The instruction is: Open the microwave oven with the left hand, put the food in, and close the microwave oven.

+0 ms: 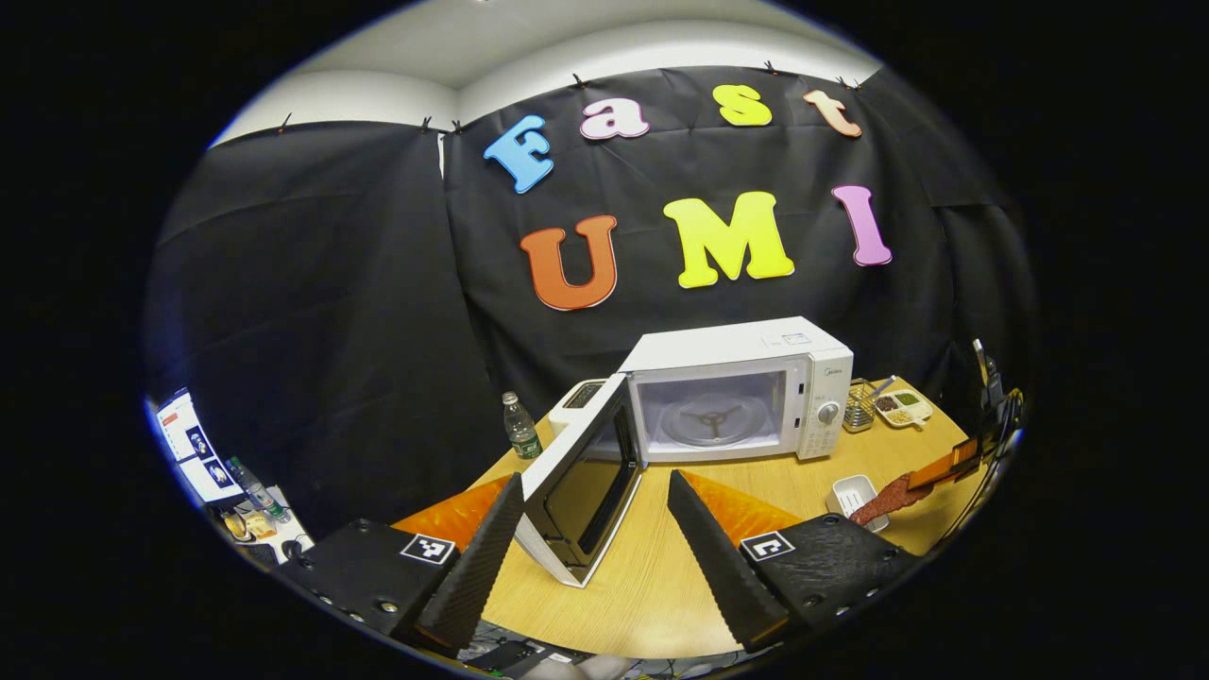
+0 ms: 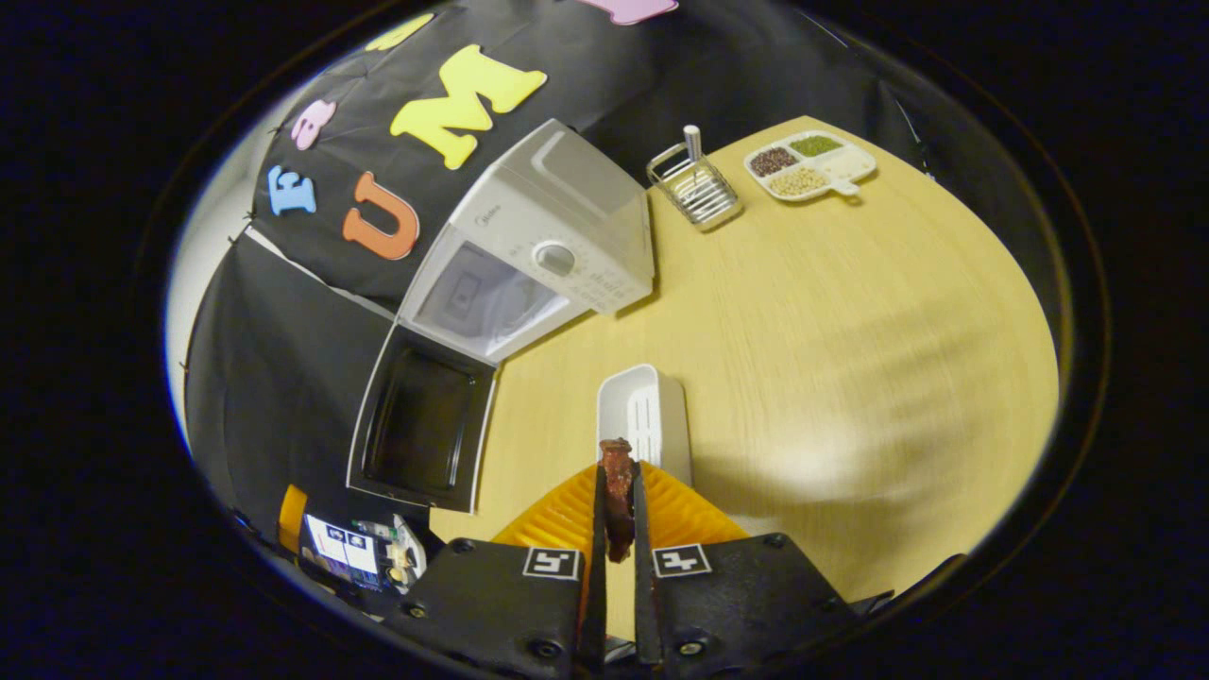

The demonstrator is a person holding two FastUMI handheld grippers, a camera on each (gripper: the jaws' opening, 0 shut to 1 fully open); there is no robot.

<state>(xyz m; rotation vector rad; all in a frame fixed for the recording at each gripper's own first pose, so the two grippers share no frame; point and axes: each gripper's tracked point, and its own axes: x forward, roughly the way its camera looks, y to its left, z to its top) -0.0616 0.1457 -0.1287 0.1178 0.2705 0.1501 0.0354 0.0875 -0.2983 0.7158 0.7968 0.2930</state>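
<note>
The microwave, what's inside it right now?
Just a round glass turntable inside the microwave; no food yet. The open door hides the cavity's left corner.

Black cloth (image 1: 321, 312) hung as the booth wall ahead of the left gripper, under a white ceiling (image 1: 529, 38). A pale wooden table (image 2: 850, 331) spread before both grippers, evenly lit, with soft shadows.

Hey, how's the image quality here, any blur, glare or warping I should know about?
Left gripper view: sharp; fisheye bends the table edge; the microwave cavity is brightly lit, and its open door reflects the tabletop. Right gripper view: tilted, slightly soft on the table's right side; the food between the jaws casts a shadow rightward.
</note>
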